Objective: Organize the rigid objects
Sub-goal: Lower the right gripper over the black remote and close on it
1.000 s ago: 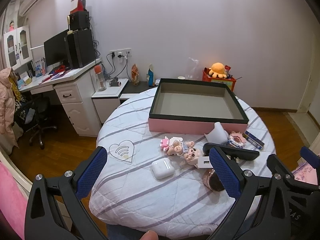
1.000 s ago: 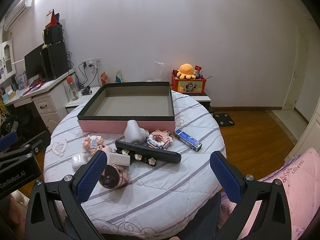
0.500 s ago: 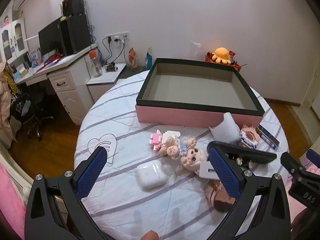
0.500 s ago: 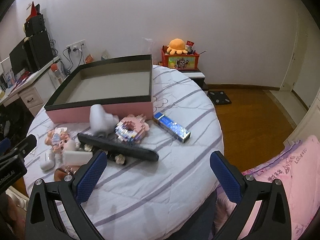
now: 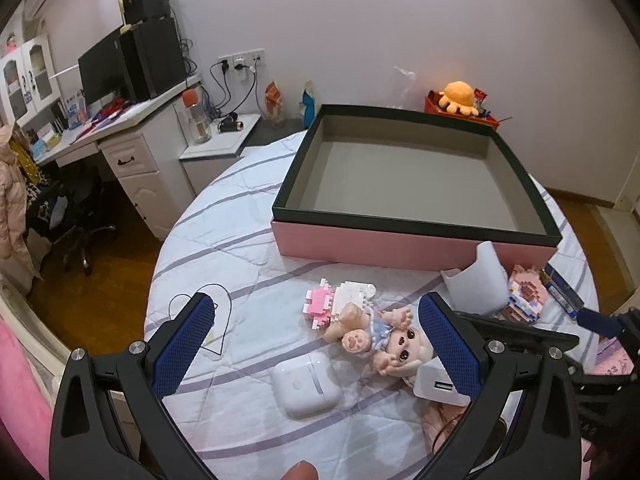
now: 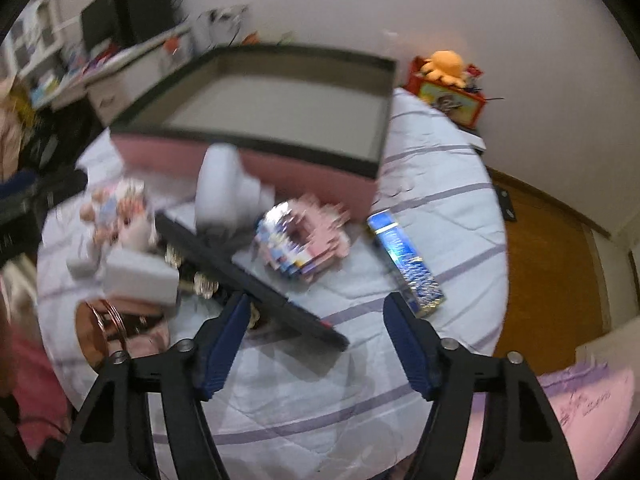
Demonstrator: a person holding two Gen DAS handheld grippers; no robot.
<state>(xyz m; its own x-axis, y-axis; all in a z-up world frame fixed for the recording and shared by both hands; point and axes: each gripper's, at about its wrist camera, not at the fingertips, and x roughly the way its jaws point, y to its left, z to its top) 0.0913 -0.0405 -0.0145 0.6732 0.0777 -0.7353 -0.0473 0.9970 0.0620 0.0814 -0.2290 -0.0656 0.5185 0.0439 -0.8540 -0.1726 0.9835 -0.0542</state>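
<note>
Quilted striped cloth covers the round worktop (image 5: 224, 240). Ahead of the wide-spread left gripper (image 5: 320, 344) lie one glossy rounded earbud case (image 5: 306, 390) and one doll (image 5: 384, 344). The right gripper (image 6: 316, 336) gapes over one flat black case (image 6: 248, 280).

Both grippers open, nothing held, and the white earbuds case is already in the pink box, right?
Not quite. The earbuds case is not in the pink box: the left wrist view shows it lying on the striped tablecloth, in front of the left gripper, and the box empty. The rest holds: the left gripper and the right gripper are open and hold nothing.
</note>
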